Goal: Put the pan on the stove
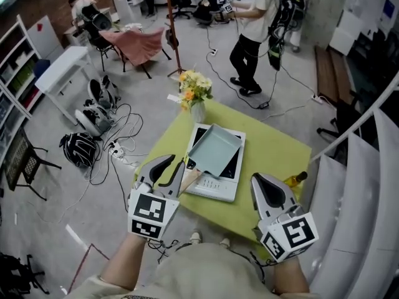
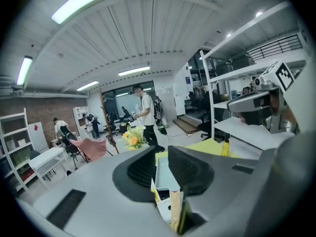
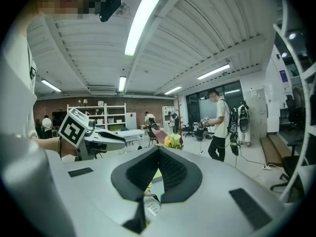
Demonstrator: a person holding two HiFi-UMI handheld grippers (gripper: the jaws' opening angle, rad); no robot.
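My left claw [image 2: 161,152] has its two jaws close to each other with a thin gap between them. Nothing is in that gap. I only see the pan far off through it, so this claw holds nothing. My right claw [image 3: 158,149] is clenched, tips touching, and it holds nothing either. Both claws hang up near my body, above the near edge of the yellow-green surface [image 1: 274,154].

The pan [image 1: 217,148] is light blue with square corners. It lies flat on top of the white stove [image 1: 218,187], in the middle of the surface. Its wooden handle [image 1: 191,177] sticks out over the stove's near left corner, toward my left claw.

I think the job is as good as done, so the step now is to back off without a bump. The handle is the thing to watch, since it looks close to my left claw from above. I would stay high and well away from it.

The pan looks a bit turned on the stove. If I want it neater, I would take the handle softly and turn it a little. The flowers [image 1: 194,87] and the bottle [image 1: 295,179] stand near, so no big swings
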